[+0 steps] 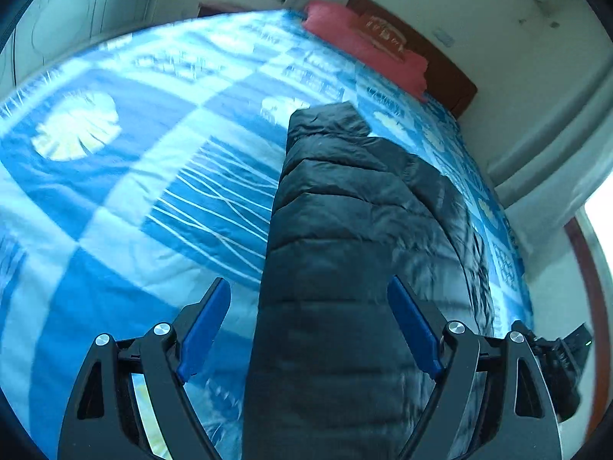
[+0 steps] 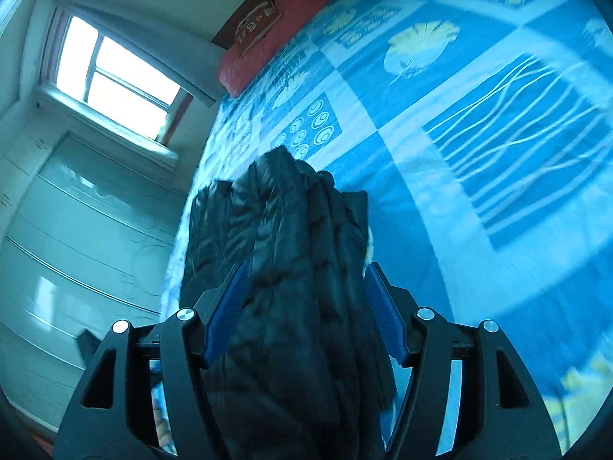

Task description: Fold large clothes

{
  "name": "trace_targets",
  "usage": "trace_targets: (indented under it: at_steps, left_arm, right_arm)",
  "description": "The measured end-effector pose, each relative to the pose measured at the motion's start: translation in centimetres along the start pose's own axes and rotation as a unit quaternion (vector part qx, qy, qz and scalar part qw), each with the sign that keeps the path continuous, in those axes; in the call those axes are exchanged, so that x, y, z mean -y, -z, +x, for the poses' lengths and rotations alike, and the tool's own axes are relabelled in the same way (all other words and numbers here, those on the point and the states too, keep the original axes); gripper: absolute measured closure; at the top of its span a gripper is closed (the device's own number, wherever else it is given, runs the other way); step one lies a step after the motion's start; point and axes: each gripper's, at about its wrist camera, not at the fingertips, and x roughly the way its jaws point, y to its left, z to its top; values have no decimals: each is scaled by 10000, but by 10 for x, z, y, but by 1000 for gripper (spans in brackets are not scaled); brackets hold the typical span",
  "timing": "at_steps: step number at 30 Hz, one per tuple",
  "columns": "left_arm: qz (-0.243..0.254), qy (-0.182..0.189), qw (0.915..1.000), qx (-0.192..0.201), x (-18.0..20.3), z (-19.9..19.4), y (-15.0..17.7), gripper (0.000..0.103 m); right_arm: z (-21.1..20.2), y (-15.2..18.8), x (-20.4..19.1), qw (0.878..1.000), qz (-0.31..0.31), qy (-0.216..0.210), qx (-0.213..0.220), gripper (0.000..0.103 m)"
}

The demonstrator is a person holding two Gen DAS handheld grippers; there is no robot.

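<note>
On the blue patterned bedspread [image 1: 115, 207] lies one black puffer jacket [image 1: 345, 230]; left gripper [image 1: 308, 326] spread wide, right gripper [image 2: 304, 314] seemingly loosely straddling its bunched folds.

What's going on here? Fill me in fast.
A person with a gripper in each hand is folding a black puffer jacket on a bed with a blue patterned bedspread. The left gripper stands open over the folded jacket. The right gripper straddles its bunched edge, though I can't tell if it grips.
</note>
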Motion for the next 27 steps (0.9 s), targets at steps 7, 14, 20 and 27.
trace_targets:
  at_steps: [7, 14, 20, 27]
  left_arm:
    - [561, -435, 9969, 352, 19, -43, 38, 20]
    - [912, -798, 9913, 518, 31, -72, 77, 20]
    - [1116, -855, 9874, 726, 43, -97, 93, 20]
    - [1302, -875, 9835, 899, 55, -121, 105, 20]
  right_arm:
    - [-32, 52, -35, 9938, -751, 785, 248, 31]
    - [-53, 97, -56, 9779, -1371, 1476, 554, 25]
    - [-69, 117, -73, 9677, -1720, 1688, 742, 24]
    - [-95, 135, -90, 9591, -1992, 1756, 977, 18]
